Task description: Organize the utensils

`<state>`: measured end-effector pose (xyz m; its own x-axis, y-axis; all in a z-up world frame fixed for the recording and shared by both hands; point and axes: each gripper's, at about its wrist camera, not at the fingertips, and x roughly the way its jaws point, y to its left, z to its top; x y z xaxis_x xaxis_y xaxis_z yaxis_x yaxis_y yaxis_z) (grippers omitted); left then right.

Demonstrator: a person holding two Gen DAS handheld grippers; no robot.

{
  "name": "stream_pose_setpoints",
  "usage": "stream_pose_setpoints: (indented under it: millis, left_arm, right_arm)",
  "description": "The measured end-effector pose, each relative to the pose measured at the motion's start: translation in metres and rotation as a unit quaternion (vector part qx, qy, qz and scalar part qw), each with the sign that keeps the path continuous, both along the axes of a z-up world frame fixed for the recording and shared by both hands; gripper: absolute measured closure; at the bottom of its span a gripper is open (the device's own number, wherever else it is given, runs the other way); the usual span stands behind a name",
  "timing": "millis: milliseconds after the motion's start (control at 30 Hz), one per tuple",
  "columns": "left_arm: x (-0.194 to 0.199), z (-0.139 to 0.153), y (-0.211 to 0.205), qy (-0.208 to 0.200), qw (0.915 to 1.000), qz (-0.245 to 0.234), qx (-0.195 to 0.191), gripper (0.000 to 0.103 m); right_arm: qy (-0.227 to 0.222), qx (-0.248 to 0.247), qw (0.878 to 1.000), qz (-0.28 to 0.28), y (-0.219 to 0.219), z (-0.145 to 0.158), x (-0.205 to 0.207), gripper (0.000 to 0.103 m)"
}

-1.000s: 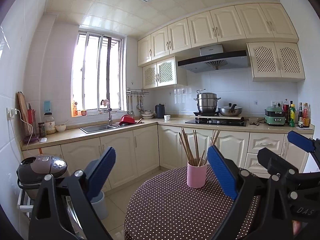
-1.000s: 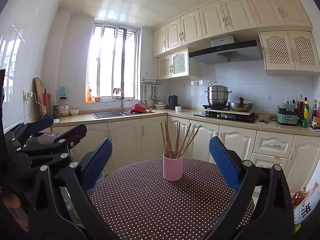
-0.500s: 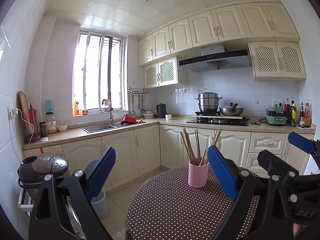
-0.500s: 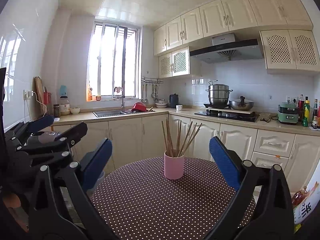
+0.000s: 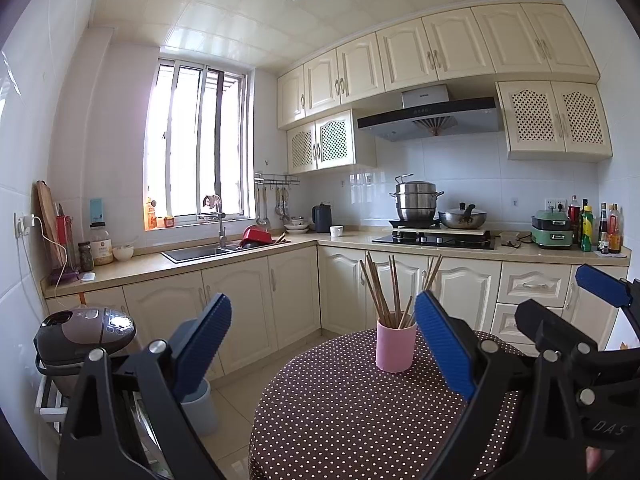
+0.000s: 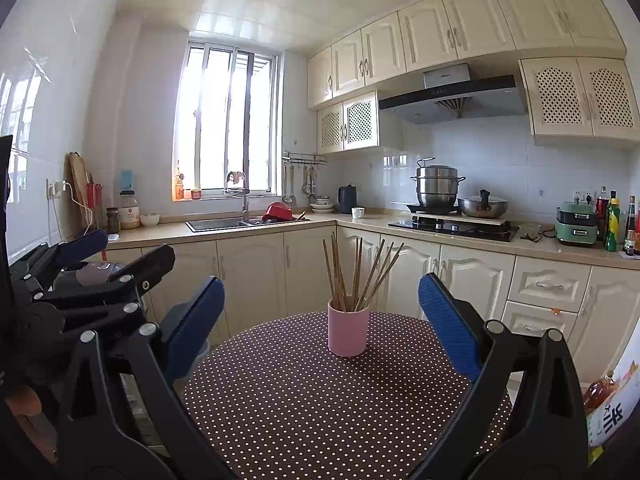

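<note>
The thin, light, stiff chopsticks [image 6: 352, 276] are stood in the pink cup [image 6: 347, 333] on the worktop [image 6: 320, 412], best pinched near the tops, while both tools [image 5: 322, 350] [image 6: 320, 328] are held wide and empty.

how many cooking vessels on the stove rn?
2. A stacked steel steamer pot sits on the left burner of the stove; a lidded wok sits to its right on a wooden board. Nothing else shows on the hob, though these could hide something behind them.

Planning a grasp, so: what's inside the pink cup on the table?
Wooden chopsticks stand fanned in the pink cup, tops sticking out. The cup wall hides their lower ends and anything else inside.
</note>
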<state>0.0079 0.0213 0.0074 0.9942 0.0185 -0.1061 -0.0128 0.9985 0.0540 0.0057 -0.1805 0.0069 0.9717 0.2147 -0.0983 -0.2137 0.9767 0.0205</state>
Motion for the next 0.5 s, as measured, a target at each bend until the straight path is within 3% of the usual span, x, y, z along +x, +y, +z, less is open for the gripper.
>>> stream_pose_setpoints:
  millis: [500]
  left_arm:
    - [0.0003, 0.0000, -0.0014, 0.001, 1.0000, 0.000, 0.001, 0.012]
  right_arm:
    - [0.003, 0.002, 1.000, 0.000, -0.0007, -0.0026, 0.0003, 0.007]
